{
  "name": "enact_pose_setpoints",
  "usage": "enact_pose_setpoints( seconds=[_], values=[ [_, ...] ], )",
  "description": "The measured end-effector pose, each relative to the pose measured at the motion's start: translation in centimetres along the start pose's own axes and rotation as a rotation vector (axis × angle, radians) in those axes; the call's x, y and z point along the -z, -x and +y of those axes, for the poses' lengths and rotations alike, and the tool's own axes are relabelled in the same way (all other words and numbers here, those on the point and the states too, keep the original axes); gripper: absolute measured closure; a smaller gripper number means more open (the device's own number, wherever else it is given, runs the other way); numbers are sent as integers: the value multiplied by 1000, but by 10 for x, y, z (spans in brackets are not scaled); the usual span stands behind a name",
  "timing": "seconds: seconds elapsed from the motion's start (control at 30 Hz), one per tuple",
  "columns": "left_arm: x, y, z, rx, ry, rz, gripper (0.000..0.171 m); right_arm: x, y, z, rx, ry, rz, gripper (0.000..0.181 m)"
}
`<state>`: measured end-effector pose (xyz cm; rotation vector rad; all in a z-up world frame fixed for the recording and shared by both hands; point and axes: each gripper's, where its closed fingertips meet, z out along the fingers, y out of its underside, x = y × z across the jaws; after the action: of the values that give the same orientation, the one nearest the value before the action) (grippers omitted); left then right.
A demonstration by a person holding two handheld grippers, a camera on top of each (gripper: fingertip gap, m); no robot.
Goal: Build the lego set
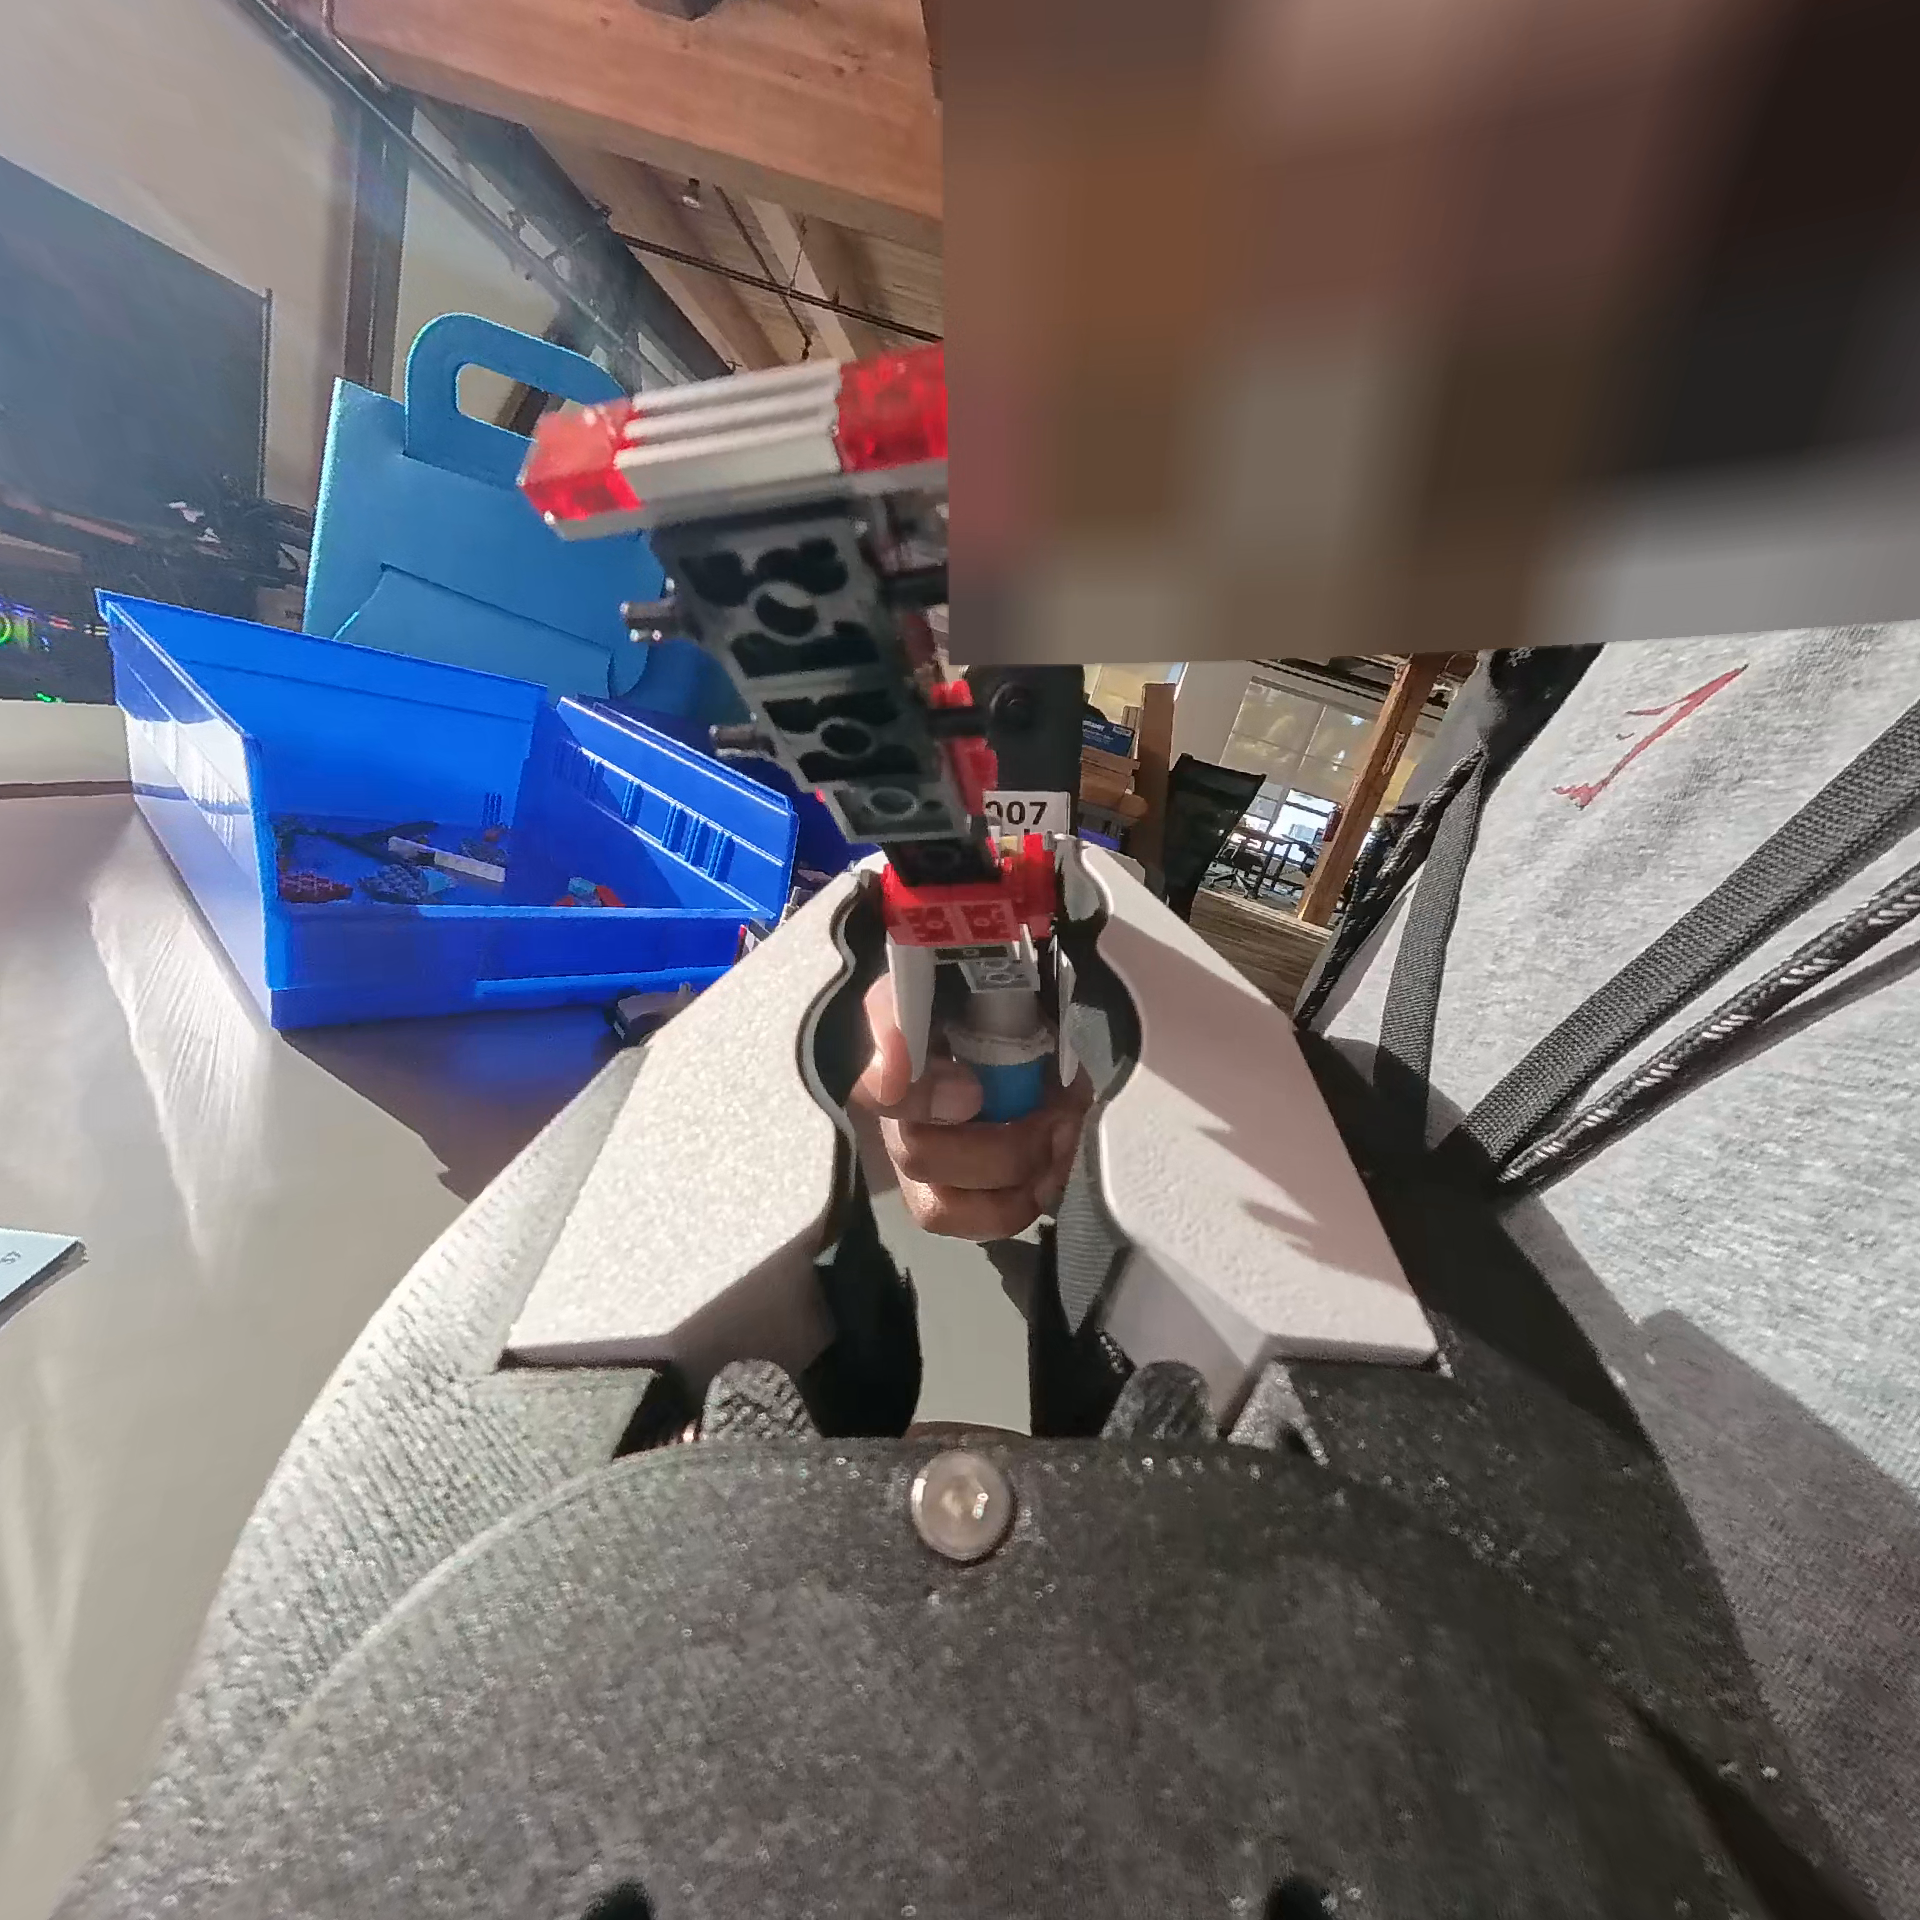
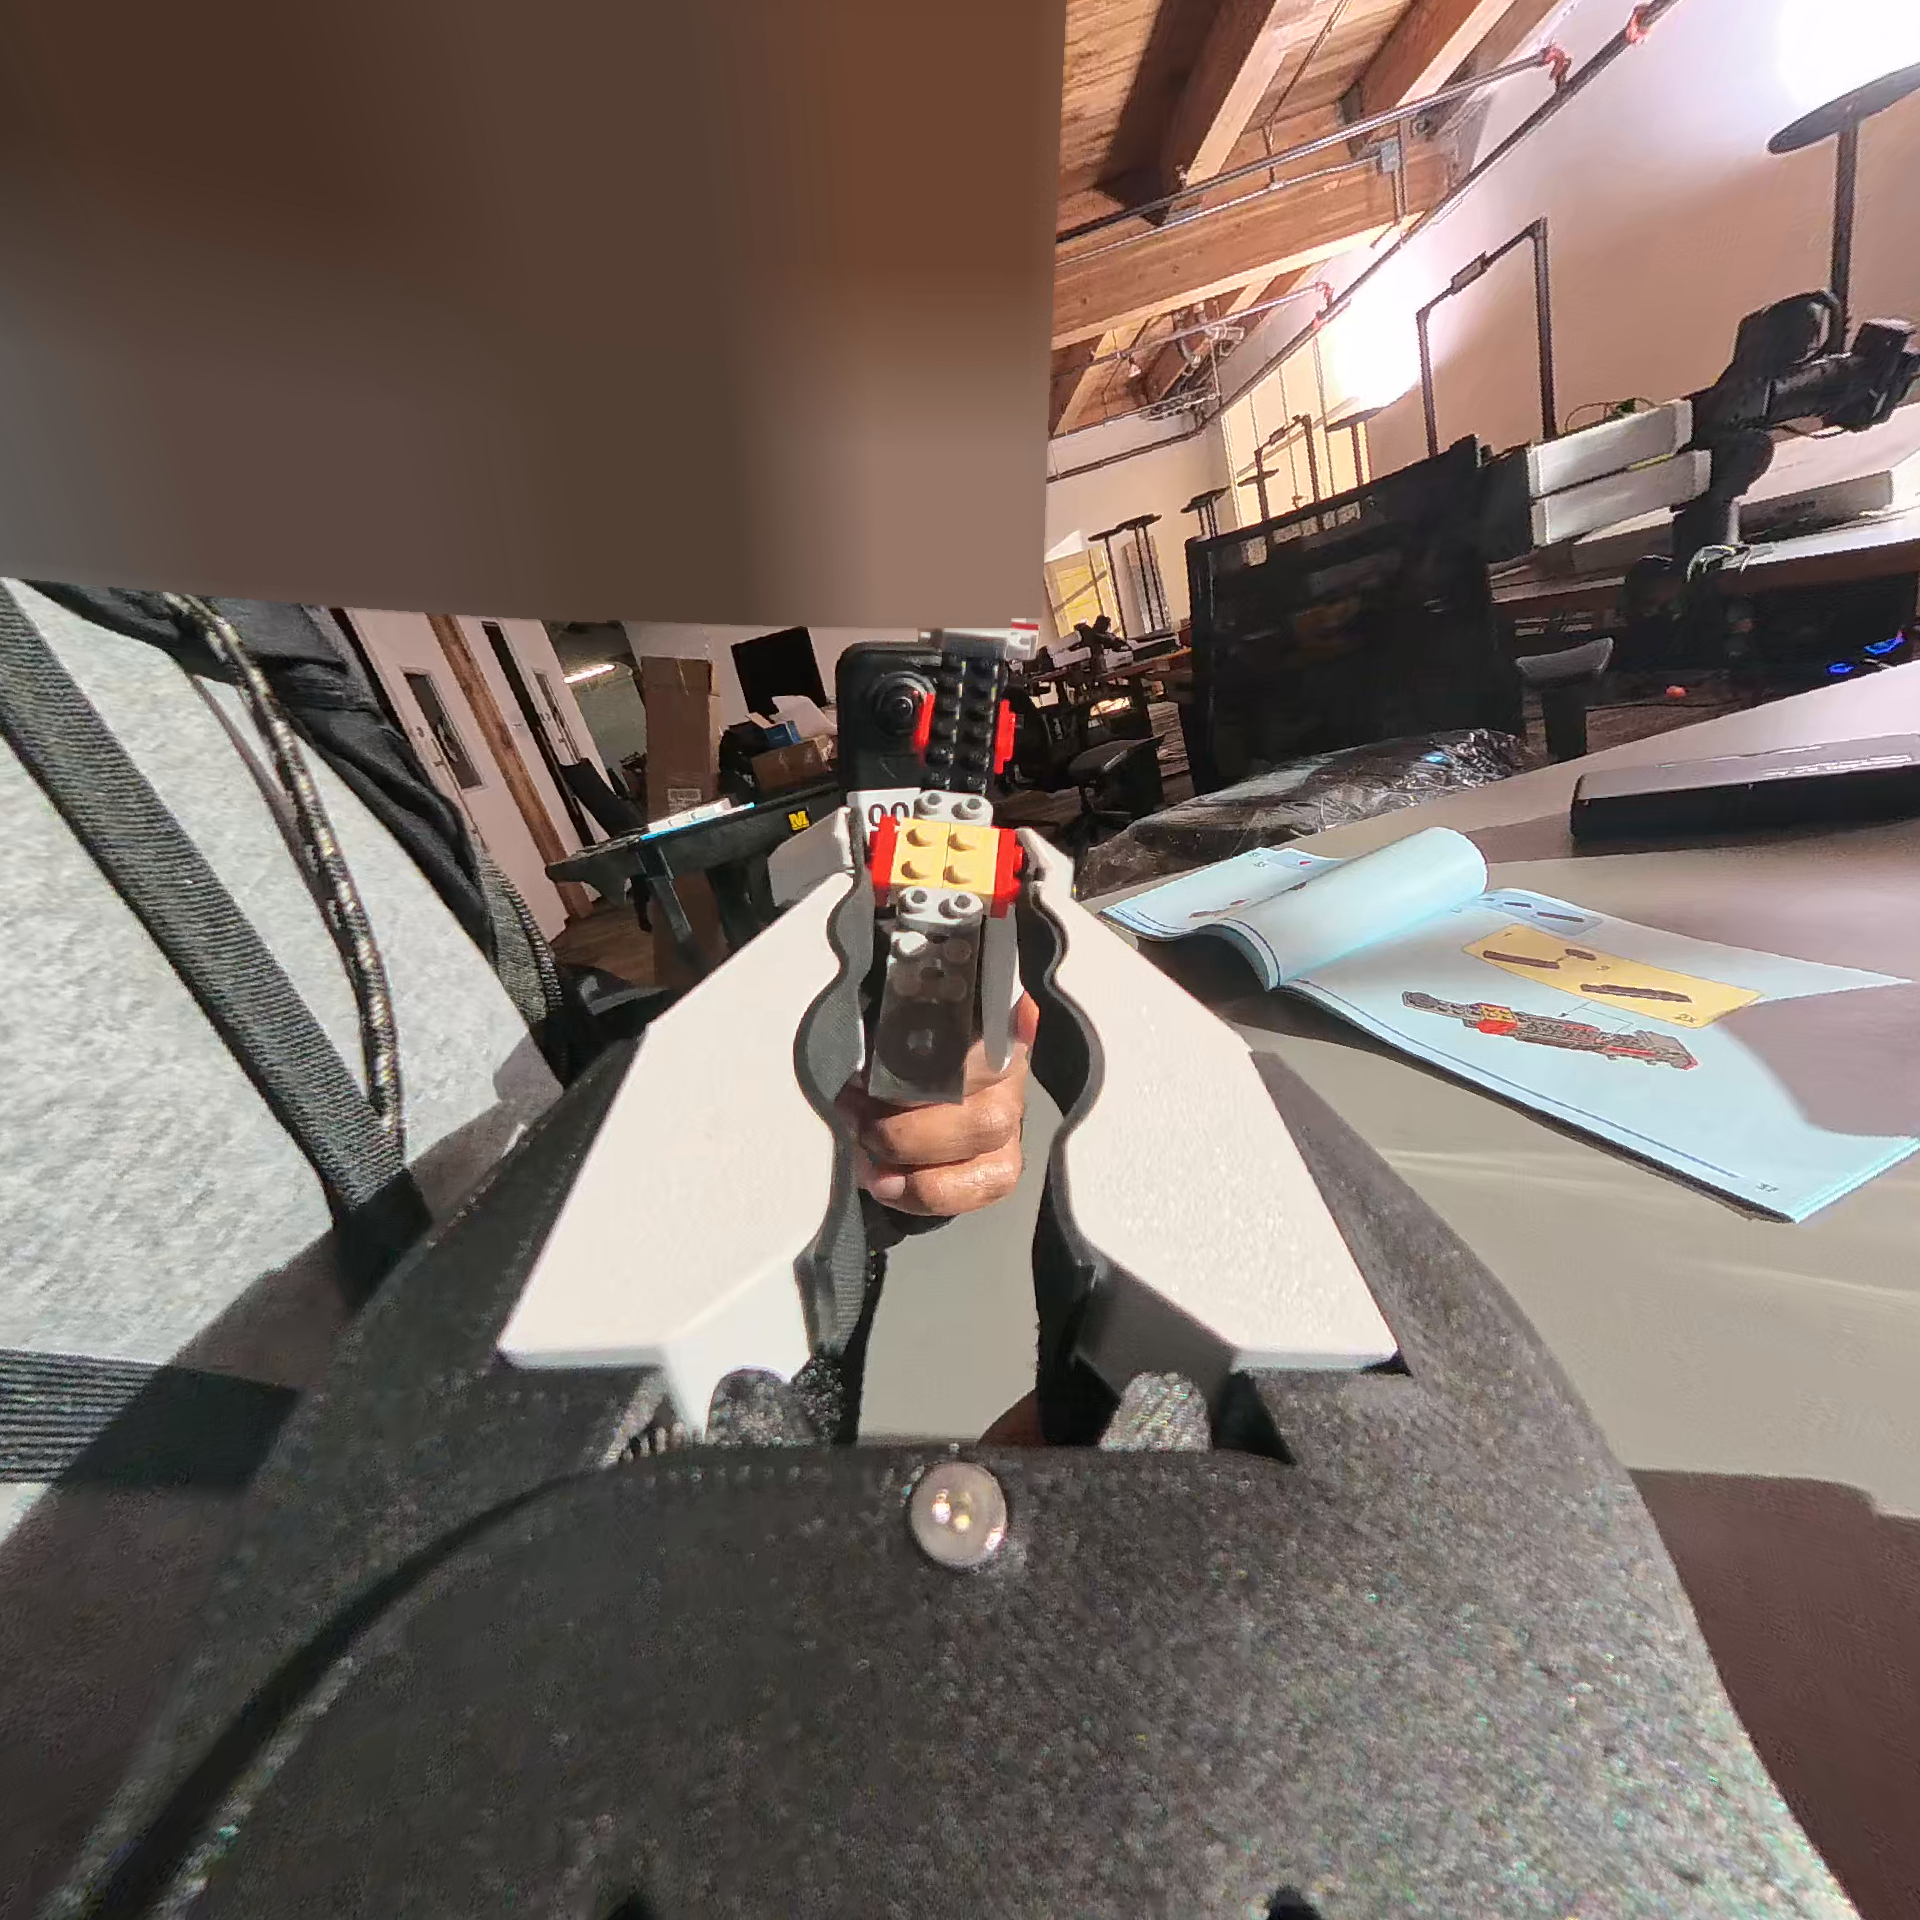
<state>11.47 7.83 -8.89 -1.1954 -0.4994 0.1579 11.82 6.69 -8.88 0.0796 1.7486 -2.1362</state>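
The lego model (image 1: 821, 665) is a long black plate build with a grey grille and clear red ends at its far end. It is held up in the air above the table. My left gripper (image 1: 971, 904) is shut on the model's red near section, and I see its underside. In the right wrist view the same model (image 2: 940, 862) shows its studded top, with a tan square, red sides and grey plates. My right gripper (image 2: 945, 873) is shut on that same section from the opposite side. The two grippers face each other, tip to tip. A hand (image 2: 935, 1153) shows behind.
A blue bin (image 1: 416, 935) with several loose bricks stands on the grey table (image 1: 156, 1091), with a blue felt bag (image 1: 447, 540) behind it. An open instruction booklet (image 2: 1507, 997) and a flat black object (image 2: 1745, 795) lie on the table. A person's grey sweatshirt (image 1: 1714, 935) is close by. Less than 4 cm separates the two grippers' tips.
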Motion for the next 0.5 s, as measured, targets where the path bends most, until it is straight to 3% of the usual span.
enact_pose_setpoints(
  seconds=[0.23, 0.37, 0.5],
  values=[
    [0, 3, 1, -18, 13, -16, 136, 1, -2, 1, -8, -3, 16, 152],
    [0, 17, 3, 11, 31, -97, 136, 2, -14, 3, -38, 10, 73, 154],
    [1, 24, 1, 58, 19, -146, 136, 3, -17, -1, 91, 6, 140, 151]
  ],
)
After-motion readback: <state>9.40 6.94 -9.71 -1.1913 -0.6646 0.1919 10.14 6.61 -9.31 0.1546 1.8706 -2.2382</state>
